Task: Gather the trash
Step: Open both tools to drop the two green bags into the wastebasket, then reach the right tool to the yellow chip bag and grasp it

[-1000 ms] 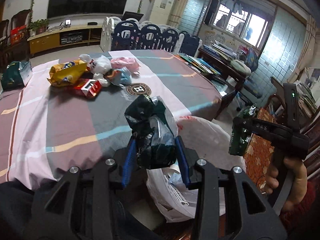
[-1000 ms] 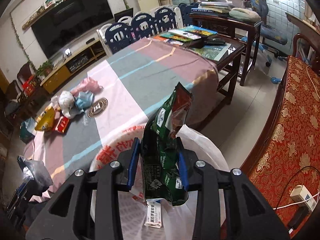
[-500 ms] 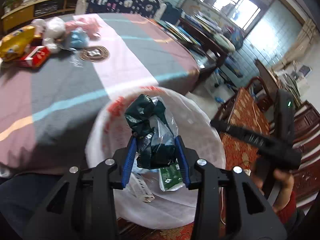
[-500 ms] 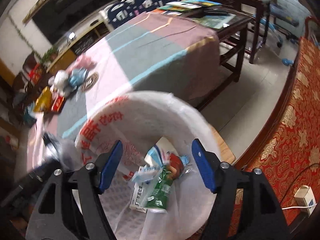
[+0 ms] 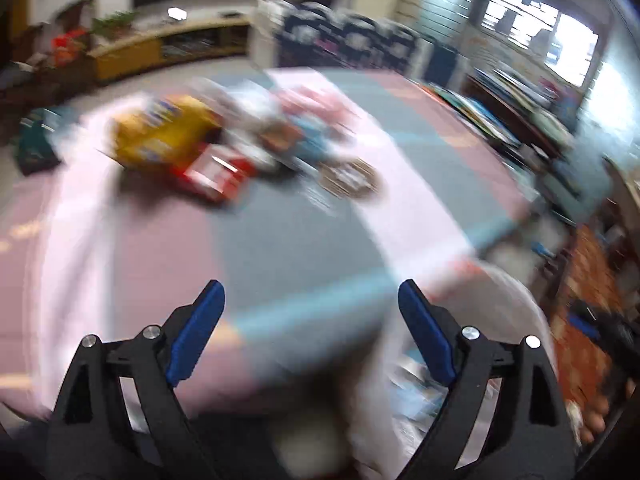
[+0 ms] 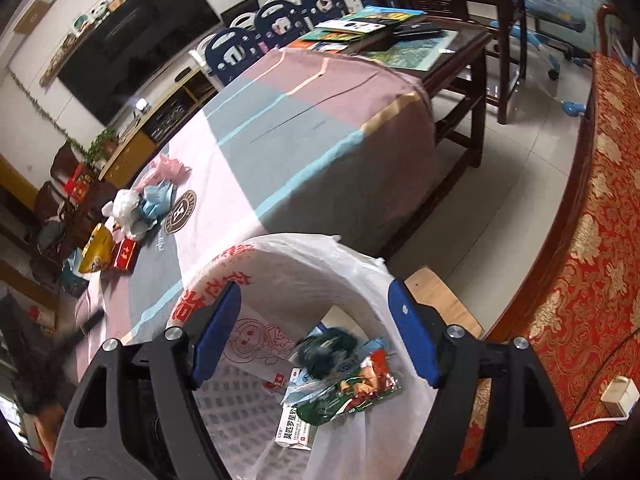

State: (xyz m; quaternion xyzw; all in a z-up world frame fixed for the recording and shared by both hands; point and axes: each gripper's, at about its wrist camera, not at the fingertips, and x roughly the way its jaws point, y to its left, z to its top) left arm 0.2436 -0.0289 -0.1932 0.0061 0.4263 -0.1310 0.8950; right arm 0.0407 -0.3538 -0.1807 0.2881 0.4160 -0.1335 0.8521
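Note:
A bin lined with a white plastic bag [image 6: 280,264] stands at the table's near edge. Inside lie a dark green bag [image 6: 326,350], a green snack wrapper [image 6: 344,394] and a small box [image 6: 294,428]. My right gripper [image 6: 314,336] is open and empty over the bin's mouth. My left gripper [image 5: 310,334] is open and empty above the table's near edge; that view is blurred. A trash pile lies on the far side of the table: a yellow bag [image 5: 164,138], a red box [image 5: 212,176], white and blue wads [image 6: 138,208], a pink bag [image 6: 170,166].
The table wears a striped pink, grey and blue cloth [image 6: 304,148]. A dark wooden side table with books [image 6: 404,36] stands beyond it. A red patterned sofa [image 6: 592,248] is at the right. A round coaster [image 6: 180,212] lies near the pile.
My left gripper opened and let go of the dark green bag, which now lies in the bin. It then swung back toward the table. My right gripper stays open over the bin.

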